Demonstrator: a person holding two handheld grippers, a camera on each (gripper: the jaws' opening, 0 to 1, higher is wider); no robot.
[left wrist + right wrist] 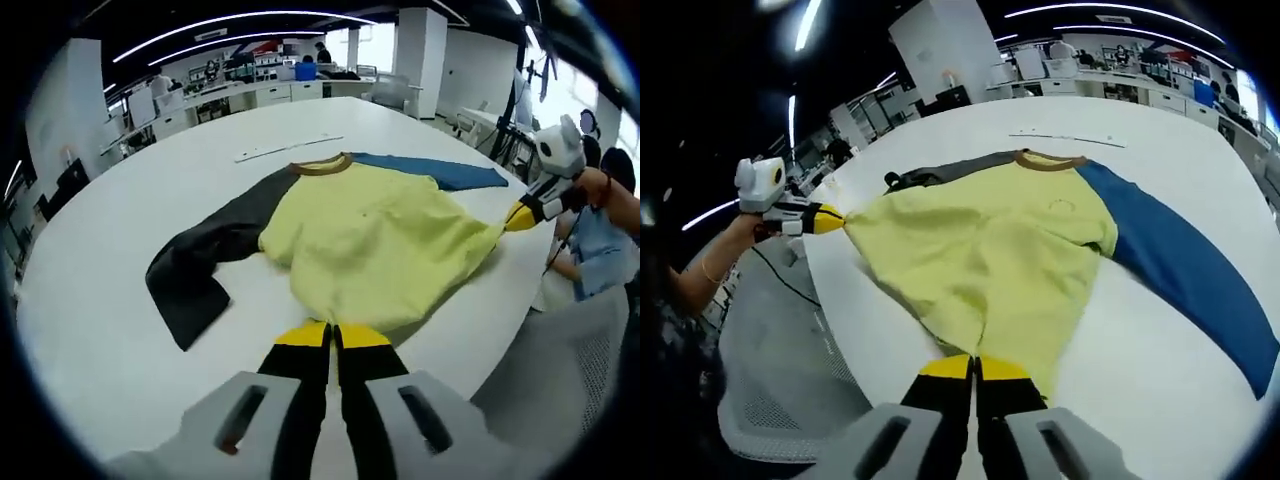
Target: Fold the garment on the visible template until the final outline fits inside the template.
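Note:
A shirt with a yellow body (375, 240), brown collar (322, 166), dark grey sleeve (200, 270) and blue sleeve (440, 172) lies spread flat on the white table (120, 300). My left gripper (332, 336) is shut on the yellow hem at one corner. My right gripper (522, 214), held by a hand, is shut on the other hem corner at the table's edge. In the right gripper view the yellow body (980, 250) stretches between my right gripper (975, 368) and my left gripper (828, 219); the blue sleeve (1180, 260) runs off to the right.
A thin pale strip (288, 149) lies on the table beyond the collar, and shows as a strip (1065, 138) in the right gripper view. A grey mesh chair (770, 370) stands by the table edge. A seated person (600, 240) is close by. Desks (250, 92) line the back.

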